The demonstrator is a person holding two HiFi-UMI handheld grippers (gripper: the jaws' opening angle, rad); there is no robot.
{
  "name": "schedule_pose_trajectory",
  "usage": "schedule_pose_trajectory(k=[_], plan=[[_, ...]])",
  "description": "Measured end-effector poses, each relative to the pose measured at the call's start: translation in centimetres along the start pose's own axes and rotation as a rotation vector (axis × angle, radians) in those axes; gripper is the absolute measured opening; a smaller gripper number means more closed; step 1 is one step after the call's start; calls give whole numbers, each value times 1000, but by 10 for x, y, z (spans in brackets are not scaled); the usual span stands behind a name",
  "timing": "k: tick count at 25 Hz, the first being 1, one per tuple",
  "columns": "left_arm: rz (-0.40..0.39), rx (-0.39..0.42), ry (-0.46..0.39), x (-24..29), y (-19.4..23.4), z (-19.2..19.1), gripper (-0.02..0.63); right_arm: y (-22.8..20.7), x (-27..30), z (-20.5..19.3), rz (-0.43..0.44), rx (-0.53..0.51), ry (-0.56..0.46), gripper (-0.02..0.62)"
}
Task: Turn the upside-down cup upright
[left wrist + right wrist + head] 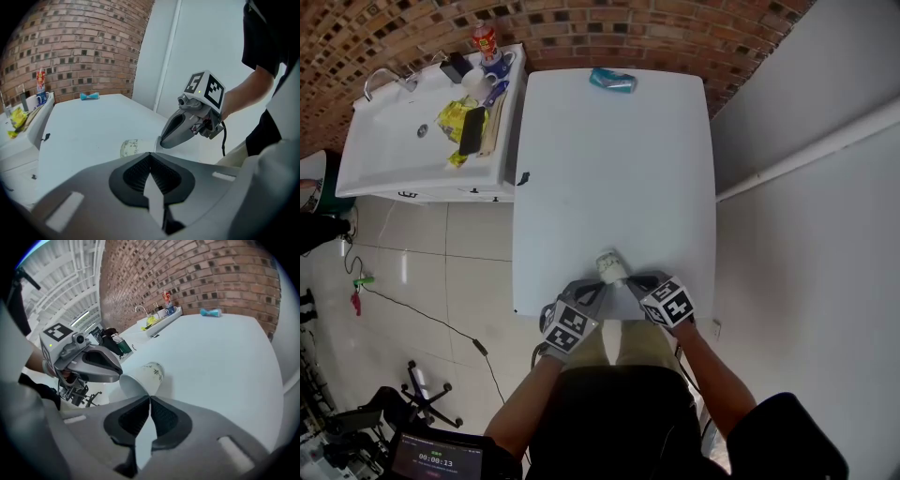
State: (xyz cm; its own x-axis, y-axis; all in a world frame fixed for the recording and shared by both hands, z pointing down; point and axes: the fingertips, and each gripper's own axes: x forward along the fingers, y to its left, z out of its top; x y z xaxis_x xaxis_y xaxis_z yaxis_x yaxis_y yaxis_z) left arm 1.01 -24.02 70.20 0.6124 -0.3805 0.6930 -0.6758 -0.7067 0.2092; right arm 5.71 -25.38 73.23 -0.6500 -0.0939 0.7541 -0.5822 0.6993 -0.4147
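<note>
A white paper cup [610, 267] with a faint green print lies tilted near the front edge of the white table [619, 169]. In the right gripper view the cup [145, 375] has its open mouth turned toward me and its base pointing away. My right gripper [150, 397] is shut, its tips pinching the lower rim. From the left gripper view the cup [132, 147] shows just past my left gripper [151, 153], which is shut with its tips beside the rim. The two grippers meet at the cup, left gripper [596, 287] and right gripper [630, 281].
A blue object [612, 80] lies at the table's far edge. Left of the table a white sink counter [394, 159] carries a bottle, cups and a yellow pack. A white wall [825, 187] runs along the right. Cables and a chair base are on the tiled floor at lower left.
</note>
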Motion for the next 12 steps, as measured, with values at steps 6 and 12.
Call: schedule_pose_trajectory(k=[6, 12], plan=[[-2, 15, -31, -8, -5, 12, 15, 6, -8, -5, 12, 127, -4, 5], [-18, 9, -32, -14, -13, 19, 15, 10, -12, -13, 17, 217, 9, 5]])
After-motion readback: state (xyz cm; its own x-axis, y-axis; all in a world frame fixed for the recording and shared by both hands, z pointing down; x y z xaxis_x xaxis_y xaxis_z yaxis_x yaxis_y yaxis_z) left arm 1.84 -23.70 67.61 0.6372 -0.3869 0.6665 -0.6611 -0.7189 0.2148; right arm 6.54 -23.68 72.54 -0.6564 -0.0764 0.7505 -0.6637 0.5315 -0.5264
